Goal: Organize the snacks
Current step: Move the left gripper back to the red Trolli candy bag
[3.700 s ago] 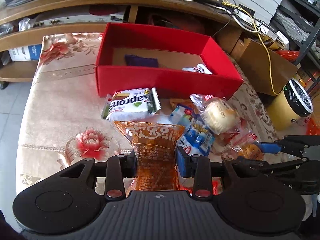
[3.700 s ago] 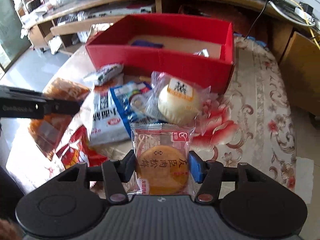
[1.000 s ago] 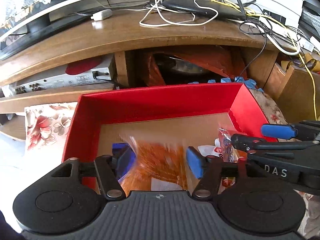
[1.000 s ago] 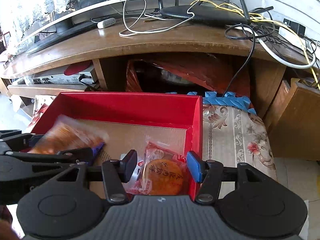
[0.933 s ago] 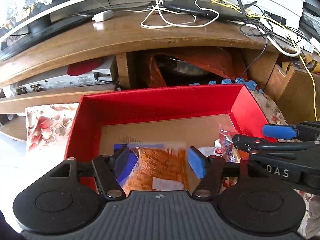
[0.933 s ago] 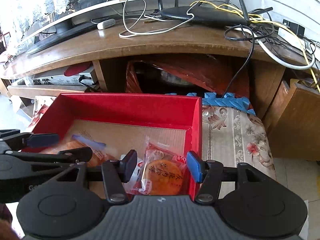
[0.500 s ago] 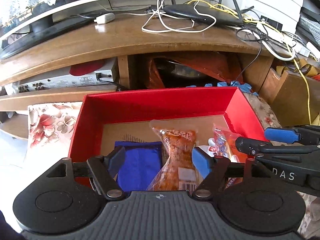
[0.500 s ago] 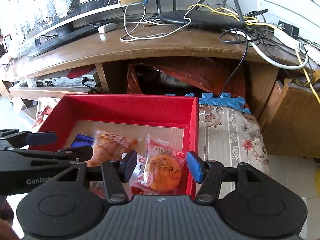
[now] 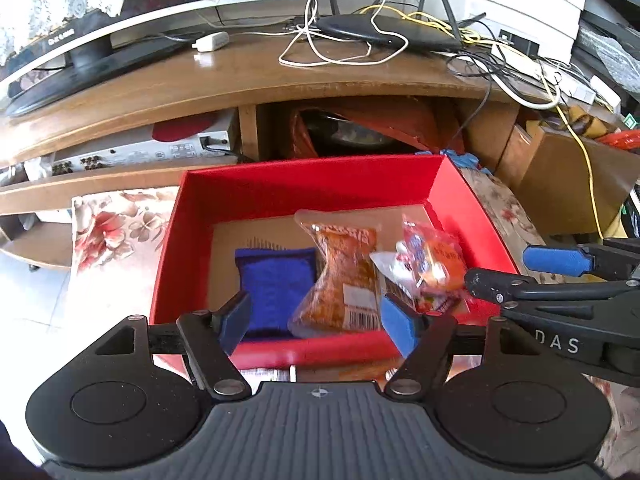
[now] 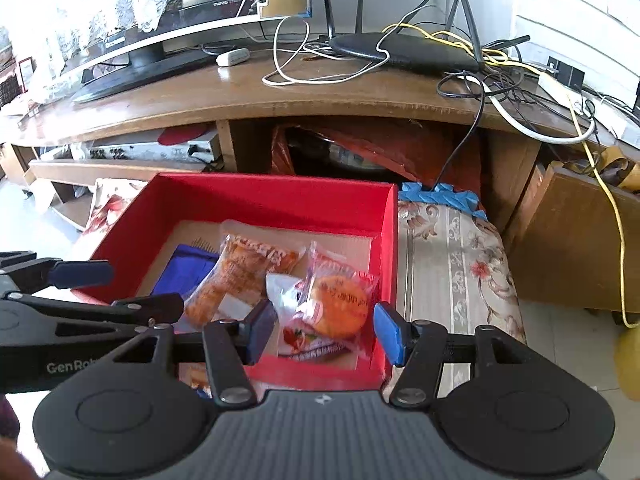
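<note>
Left gripper above red box, jaws closing, nothing between them. Right gripper jaws apart, empty. In box: blue packet leftmost, orange snack bag centre, round cake packet by right wall.

left gripper: closing, empty (tilted down) | right gripper: parted, empty
</note>
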